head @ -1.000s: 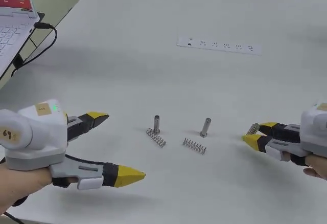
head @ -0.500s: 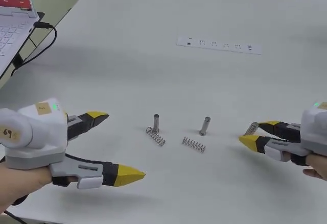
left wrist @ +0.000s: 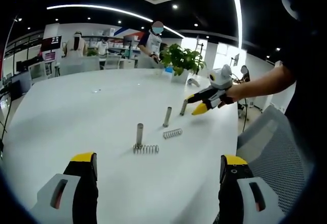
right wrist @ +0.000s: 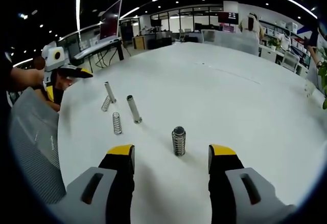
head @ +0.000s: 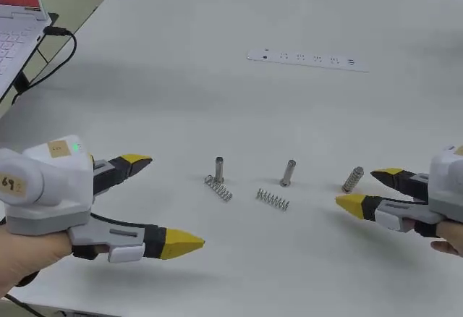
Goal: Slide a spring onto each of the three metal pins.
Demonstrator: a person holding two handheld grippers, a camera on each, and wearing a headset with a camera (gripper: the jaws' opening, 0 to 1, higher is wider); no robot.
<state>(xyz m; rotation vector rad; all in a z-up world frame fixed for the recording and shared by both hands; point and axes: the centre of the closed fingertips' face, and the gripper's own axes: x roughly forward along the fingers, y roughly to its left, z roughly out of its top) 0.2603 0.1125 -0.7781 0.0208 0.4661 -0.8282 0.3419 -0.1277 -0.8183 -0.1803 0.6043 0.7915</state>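
Three metal pins stand upright on the white table (head: 217,100). The right pin (head: 353,179) (right wrist: 178,141) wears a spring and stands just ahead of my open right gripper (head: 369,188) (right wrist: 171,151), apart from both fingers. The left pin (head: 219,170) (left wrist: 139,134) and the middle pin (head: 289,173) (left wrist: 167,116) are bare. One loose spring (head: 218,188) (left wrist: 146,149) lies at the left pin's foot, another (head: 273,200) (left wrist: 172,133) lies in front of the middle pin. My left gripper (head: 163,201) (left wrist: 158,158) hovers wide open to the left of them, holding nothing.
A white power strip (head: 307,60) lies further back on the table. A laptop (head: 14,13) and its black cable (head: 61,49) sit at the far left edge. Other people and desks stand in the room beyond.
My right gripper's jaws have spread and drawn back a little, leaving the spring-covered pin standing free. The left gripper has stayed where it was.
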